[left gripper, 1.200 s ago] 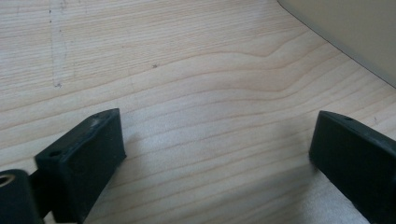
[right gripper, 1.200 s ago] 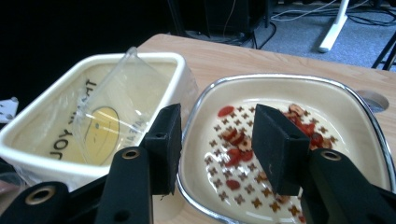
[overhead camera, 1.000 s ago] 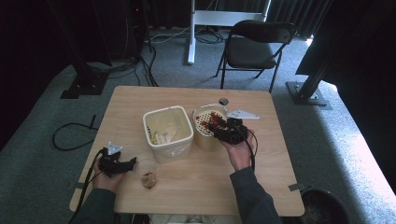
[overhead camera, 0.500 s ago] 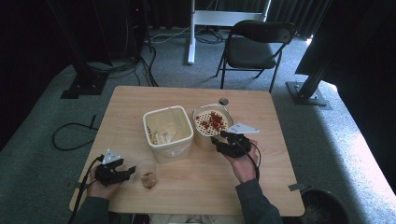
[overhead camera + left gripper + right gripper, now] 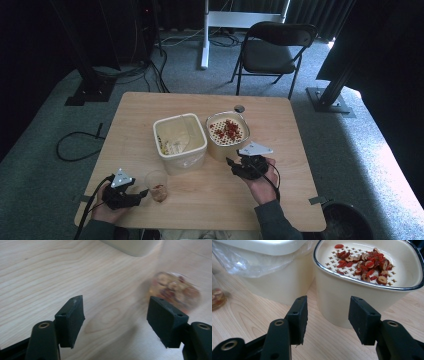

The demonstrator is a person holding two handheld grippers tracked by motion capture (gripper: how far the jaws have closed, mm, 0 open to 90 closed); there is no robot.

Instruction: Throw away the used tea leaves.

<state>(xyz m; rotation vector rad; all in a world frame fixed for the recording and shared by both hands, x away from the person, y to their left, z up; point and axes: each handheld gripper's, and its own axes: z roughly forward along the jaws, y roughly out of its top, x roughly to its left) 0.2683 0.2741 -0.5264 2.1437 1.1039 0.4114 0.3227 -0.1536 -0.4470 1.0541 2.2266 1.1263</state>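
Now left tool [image 5: 142,193] low over table, released, empty, beside seemingly small cup [image 5: 157,185]; right tool [image 5: 231,165] level, released, facing strainer bowl [image 5: 227,133].

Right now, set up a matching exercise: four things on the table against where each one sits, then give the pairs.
Things:
1. small clear cup
2. square cream tub
3. strainer bowl with red dried bits
4. small dark round object

Places:
A. far side of the table, behind the strainer bowl
B. just ahead of the right tool
C. beside the left tool, near the front edge
D. table middle, plastic bag inside

Pairs: 1-C, 2-D, 3-B, 4-A
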